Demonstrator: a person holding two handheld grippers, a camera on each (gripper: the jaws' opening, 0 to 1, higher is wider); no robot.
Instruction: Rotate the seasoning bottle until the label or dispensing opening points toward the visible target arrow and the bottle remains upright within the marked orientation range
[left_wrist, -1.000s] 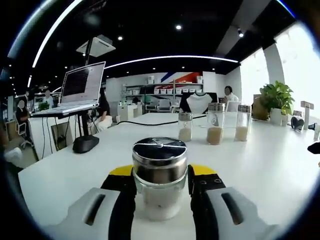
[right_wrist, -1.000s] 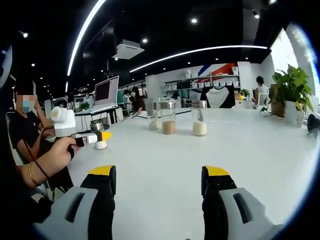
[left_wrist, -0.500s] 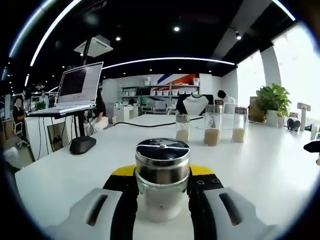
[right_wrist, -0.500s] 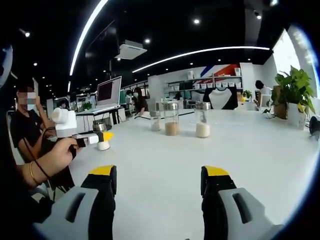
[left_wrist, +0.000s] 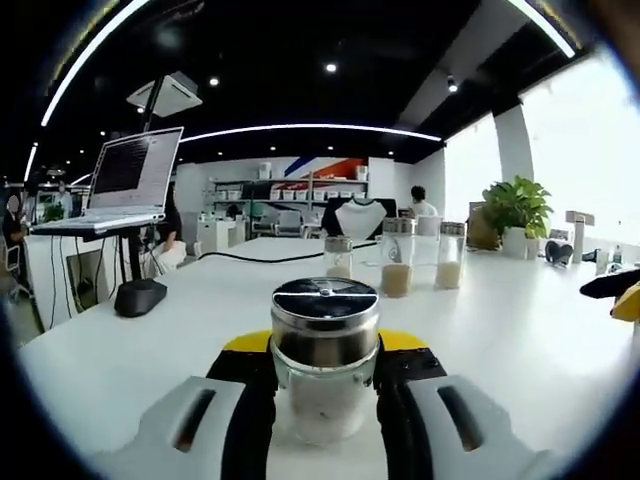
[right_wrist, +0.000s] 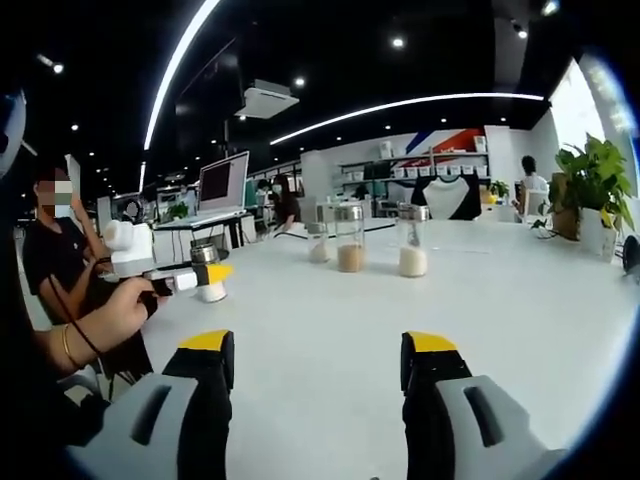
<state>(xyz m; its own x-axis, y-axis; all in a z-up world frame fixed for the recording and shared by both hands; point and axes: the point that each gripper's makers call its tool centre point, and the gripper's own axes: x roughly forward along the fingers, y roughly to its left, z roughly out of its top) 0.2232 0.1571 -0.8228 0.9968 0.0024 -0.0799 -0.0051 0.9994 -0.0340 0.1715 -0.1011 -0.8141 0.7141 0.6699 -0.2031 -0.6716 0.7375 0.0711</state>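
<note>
The left claw (left_wrist: 322, 375) is clamped on the seasoning bottle (left_wrist: 324, 355), which stands upright on the white desk (left_wrist: 520, 330) near its near edge. The right claw (right_wrist: 315, 375) hangs over the desk with its jaws apart. Three glass jars (left_wrist: 395, 260) stand in a row farther along. A laptop (left_wrist: 125, 185) sits raised beyond the left edge; a potted plant (right_wrist: 590, 190) stands at the right.
</note>
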